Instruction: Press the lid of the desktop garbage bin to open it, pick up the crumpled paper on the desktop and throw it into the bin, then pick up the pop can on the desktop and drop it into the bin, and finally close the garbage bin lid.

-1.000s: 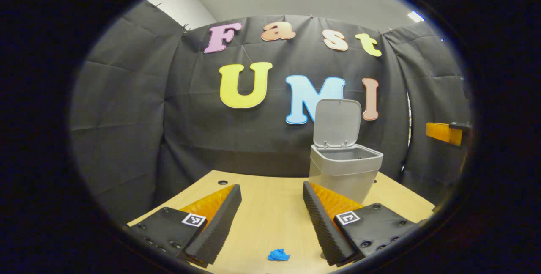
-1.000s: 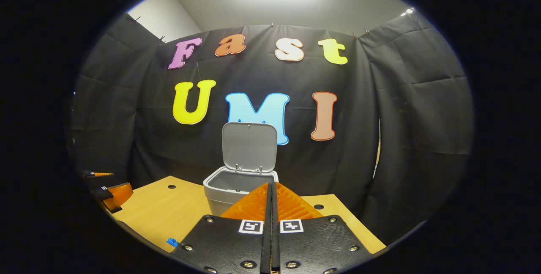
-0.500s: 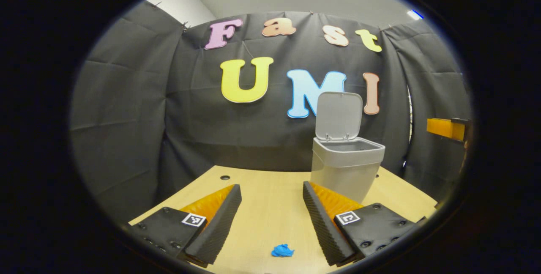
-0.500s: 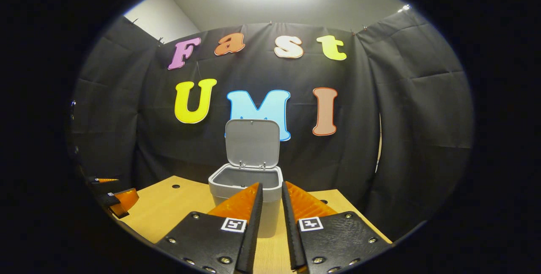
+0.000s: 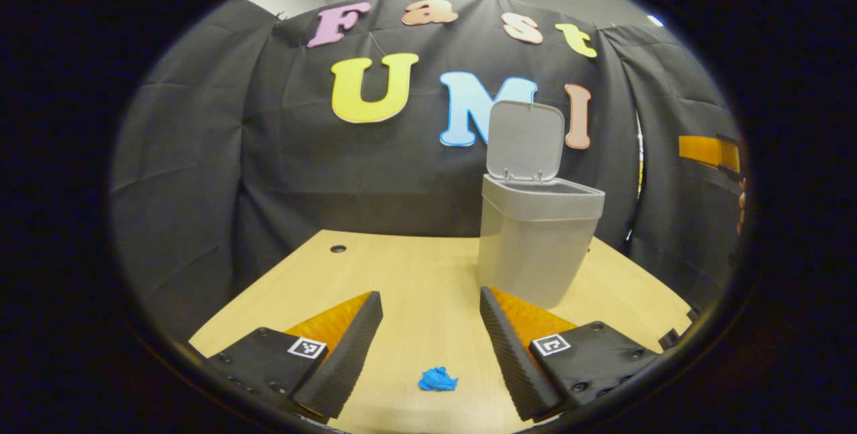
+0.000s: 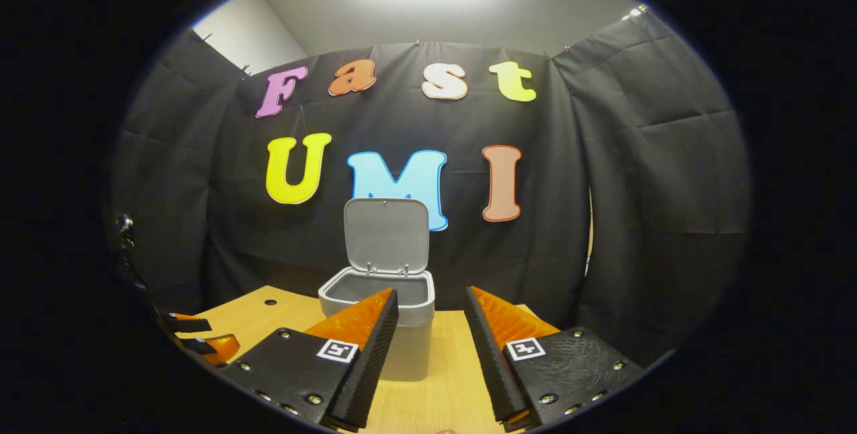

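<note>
On desk (image 5: 402,273): one bin (image 5: 532,240), one paper ball (image 5: 438,380).

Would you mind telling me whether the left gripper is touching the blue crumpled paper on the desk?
Apart. In the left gripper view the left gripper is open, and the crumpled paper lies on the desk between its fingers, with bare wood showing on both sides.

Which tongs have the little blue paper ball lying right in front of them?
The left tongs. The blue crumpled paper lies on the table between their open fingers, untouched. The right tongs point at the open grey bin instead.
</note>
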{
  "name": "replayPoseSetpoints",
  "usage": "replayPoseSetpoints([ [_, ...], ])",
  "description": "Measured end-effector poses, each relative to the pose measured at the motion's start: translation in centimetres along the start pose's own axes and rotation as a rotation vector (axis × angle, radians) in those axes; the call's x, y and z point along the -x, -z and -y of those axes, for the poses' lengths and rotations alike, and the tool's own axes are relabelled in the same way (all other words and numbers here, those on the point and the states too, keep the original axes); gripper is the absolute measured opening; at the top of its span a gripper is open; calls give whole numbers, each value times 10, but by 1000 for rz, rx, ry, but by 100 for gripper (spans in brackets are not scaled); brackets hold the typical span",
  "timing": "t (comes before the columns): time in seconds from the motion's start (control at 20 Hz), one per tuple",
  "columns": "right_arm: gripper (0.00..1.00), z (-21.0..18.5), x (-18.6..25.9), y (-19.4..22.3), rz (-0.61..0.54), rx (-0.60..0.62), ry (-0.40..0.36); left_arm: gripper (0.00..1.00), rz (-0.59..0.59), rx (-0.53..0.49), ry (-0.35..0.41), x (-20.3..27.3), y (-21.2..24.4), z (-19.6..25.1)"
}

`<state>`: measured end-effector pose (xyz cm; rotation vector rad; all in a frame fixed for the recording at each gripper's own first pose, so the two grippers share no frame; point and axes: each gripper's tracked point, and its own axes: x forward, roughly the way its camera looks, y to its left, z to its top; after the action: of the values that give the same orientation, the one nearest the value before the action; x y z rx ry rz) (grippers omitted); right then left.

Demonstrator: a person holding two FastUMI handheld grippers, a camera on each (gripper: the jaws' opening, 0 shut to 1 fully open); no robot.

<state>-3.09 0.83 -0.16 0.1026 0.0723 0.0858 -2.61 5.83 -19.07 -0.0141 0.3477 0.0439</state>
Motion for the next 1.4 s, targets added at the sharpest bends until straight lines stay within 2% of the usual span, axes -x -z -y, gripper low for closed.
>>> replayPoseSetpoints([
  [0.15, 66, 3, 1, 3, -3, 18, 14, 96, -75, -11, 11, -9, 37, 5],
  [0.2, 69, 2, 2, 3, -7, 20, 11, 96, -104, -15, 13, -13, 51, 5],
  [0.3, 85, 3, 3, 4, -7, 17, 15, 96, -164, -31, 10, -19, 76, 6],
  [0.5, 85, 5, 2, 4, -6, 15, 26, 96, -277, -58, -4, -34, 125, 1],
  [0.65, 85, 3, 1, 9, -22, 16, 24, 97, -379, -60, 16, -38, 164, 3],
  [0.9, 85, -3, 1, 21, -65, 28, 7, 96, -441, -103, 35, -49, 194, 6],
  [1.05, 85, -6, 2, 23, -70, 28, -3, 97, -457, -96, 47, -59, 202, 6],
  [1.1, 85, -7, 2, 21, -69, 27, -3, 90, -465, -93, 49, -60, 204, 7],
  [1.15, 85, -7, 2, 22, -69, 25, -3, 92, -473, -91, 51, -61, 208, 7],
  [1.25, 85, -5, 4, 23, -71, 25, 5, 86, -486, -88, 55, -63, 214, 8],
  [1.3, 85, -4, 4, 24, -75, 24, 8, 78, -491, -89, 51, -62, 215, 6],
  [1.35, 85, -2, 4, 27, -81, 24, 12, 82, -493, -89, 48, -62, 217, 5],
  [1.4, 85, 0, 4, 28, -86, 22, 16, 75, -496, -86, 45, -63, 220, 5],
])
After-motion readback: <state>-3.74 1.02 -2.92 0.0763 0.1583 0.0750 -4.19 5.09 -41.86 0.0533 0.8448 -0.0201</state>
